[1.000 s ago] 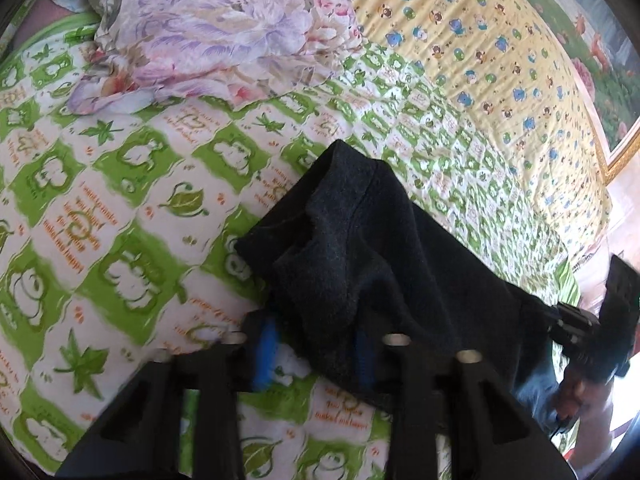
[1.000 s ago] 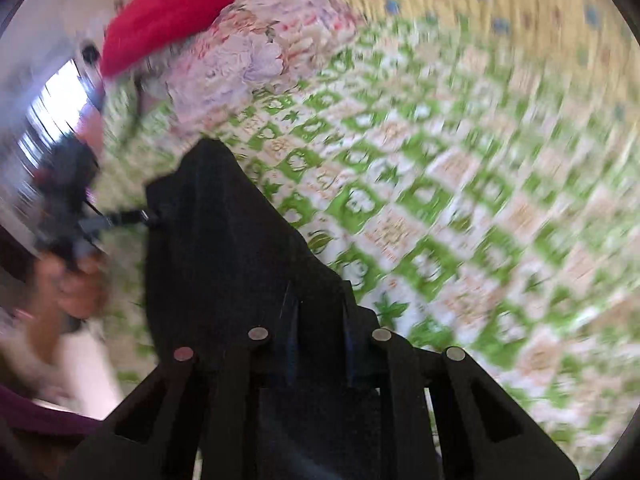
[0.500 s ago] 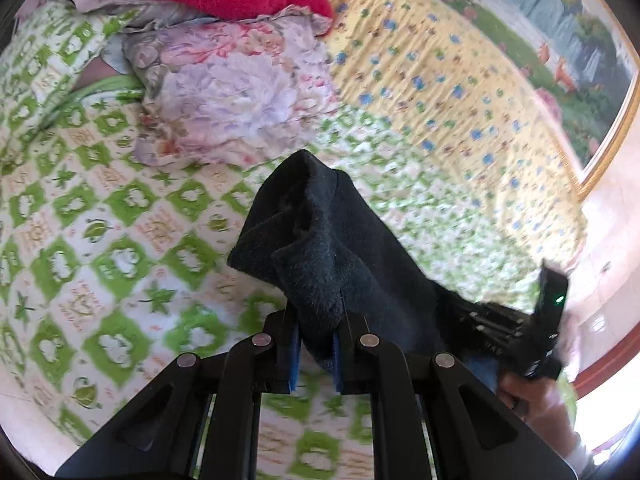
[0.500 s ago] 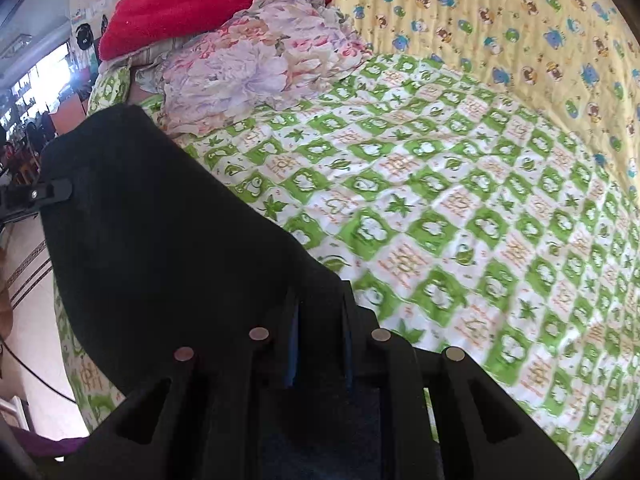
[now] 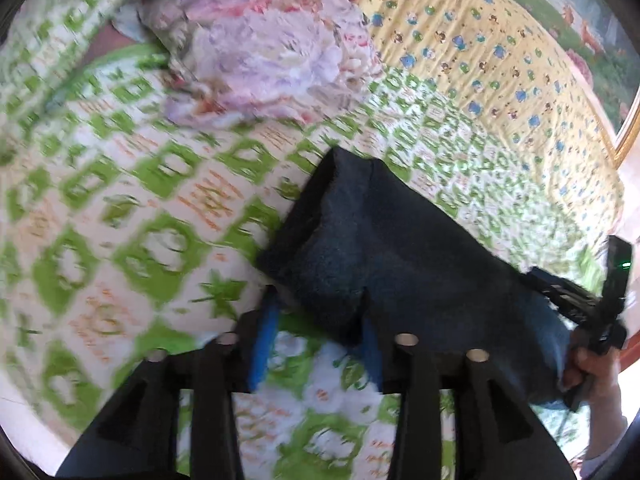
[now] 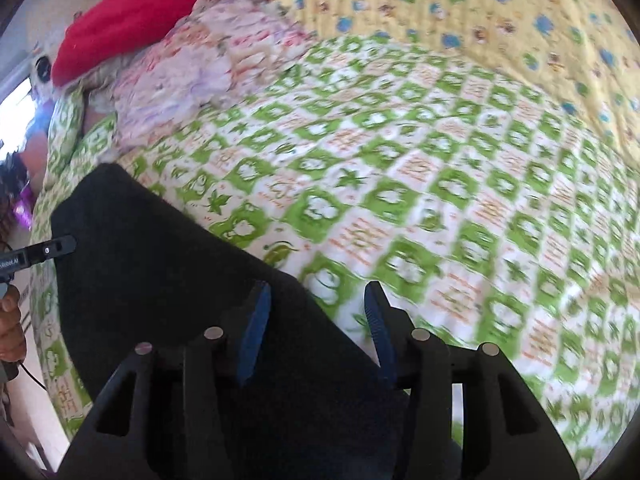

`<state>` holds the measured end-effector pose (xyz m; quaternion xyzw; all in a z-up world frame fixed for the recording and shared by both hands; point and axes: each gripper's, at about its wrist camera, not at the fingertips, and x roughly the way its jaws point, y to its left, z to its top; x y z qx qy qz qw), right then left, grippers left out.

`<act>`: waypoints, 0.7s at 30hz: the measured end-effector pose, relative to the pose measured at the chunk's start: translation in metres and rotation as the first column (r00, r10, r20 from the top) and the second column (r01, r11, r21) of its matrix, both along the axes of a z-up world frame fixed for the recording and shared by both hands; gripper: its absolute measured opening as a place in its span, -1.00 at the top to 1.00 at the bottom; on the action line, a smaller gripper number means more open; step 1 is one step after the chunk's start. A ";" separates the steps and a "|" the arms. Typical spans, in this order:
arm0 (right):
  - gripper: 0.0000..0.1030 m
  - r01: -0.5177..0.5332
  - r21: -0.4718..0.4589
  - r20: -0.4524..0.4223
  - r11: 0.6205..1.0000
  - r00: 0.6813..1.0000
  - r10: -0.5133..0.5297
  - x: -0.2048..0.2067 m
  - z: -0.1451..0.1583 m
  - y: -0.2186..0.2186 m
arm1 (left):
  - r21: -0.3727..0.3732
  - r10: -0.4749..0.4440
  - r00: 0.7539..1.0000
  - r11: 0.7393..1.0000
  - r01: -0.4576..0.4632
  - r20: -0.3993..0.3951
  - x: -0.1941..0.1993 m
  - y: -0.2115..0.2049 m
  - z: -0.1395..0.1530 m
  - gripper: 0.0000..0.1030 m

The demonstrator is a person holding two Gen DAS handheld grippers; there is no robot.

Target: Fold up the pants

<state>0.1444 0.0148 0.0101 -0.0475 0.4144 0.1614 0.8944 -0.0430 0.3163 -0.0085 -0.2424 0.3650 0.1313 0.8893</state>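
The bed (image 5: 132, 208) fills both views, spread with a green-and-white checked quilt (image 6: 460, 208) that runs out ahead of both hand-held grippers. Beyond it, farther ahead and to the right, lies a yellow sheet with small blue figures (image 6: 480, 12). Ahead and to the left of each gripper sits a rumpled floral blanket (image 5: 272, 64), with a red blanket (image 6: 152, 4) on top of it.

The dark pants (image 5: 392, 264) lie bunched on the quilt, stretched between the two grippers. In the left wrist view one end of them rises in a soft peak just ahead of the fingers and drapes over the right finger, while the rest trails away to the right toward the other gripper. In the right wrist view the cloth spreads flat to the left and under the left finger.

The left hand-held gripper (image 5: 318, 340) has its jaws opening — the blue pads (image 5: 264, 340) stand apart, with the hem of the pants hanging into the gap and quilt showing between them, so the cloth is released. The right hand-held gripper (image 6: 316, 328) is likewise opening: its pads are spread, the pants lie loosely in the left part of the gap, and nothing is pinched.

A person's hand (image 5: 592, 368) holds the right gripper at the far right of the left wrist view.
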 end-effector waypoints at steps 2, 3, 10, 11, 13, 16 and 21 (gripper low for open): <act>0.05 0.014 0.038 0.011 0.999 1.000 -0.015 -0.011 0.009 -0.010 | 0.024 0.015 1.000 1.000 -0.015 0.009 -0.007 -0.001 0.010 0.04; 0.05 0.020 0.057 0.016 0.998 1.000 -0.021 -0.017 0.014 -0.014 | 0.036 0.025 1.000 0.999 -0.026 0.012 -0.010 -0.002 0.015 0.03; 0.01 0.024 0.132 0.003 0.991 1.000 -0.024 -0.058 0.030 -0.032 | 0.046 0.069 0.994 0.996 -0.073 0.082 -0.025 -0.011 0.055 -0.03; 0.01 0.024 0.133 -0.002 0.991 1.000 -0.024 -0.062 0.029 -0.032 | 0.049 0.058 0.995 0.997 -0.062 0.081 -0.023 -0.016 0.058 -0.04; 0.01 0.028 0.133 -0.009 0.991 1.000 -0.027 -0.071 0.028 -0.033 | 0.064 0.015 0.997 0.998 -0.019 0.076 -0.015 -0.032 0.063 -0.05; 0.01 0.044 0.144 -0.015 0.989 0.999 -0.042 -0.083 0.026 -0.039 | 0.084 -0.046 0.997 0.996 0.040 0.067 -0.004 -0.057 0.067 -0.06; 0.01 0.089 0.163 -0.029 0.983 0.996 -0.085 -0.101 0.025 -0.055 | 0.079 -0.140 0.988 0.988 0.135 0.062 0.013 -0.092 0.065 -0.08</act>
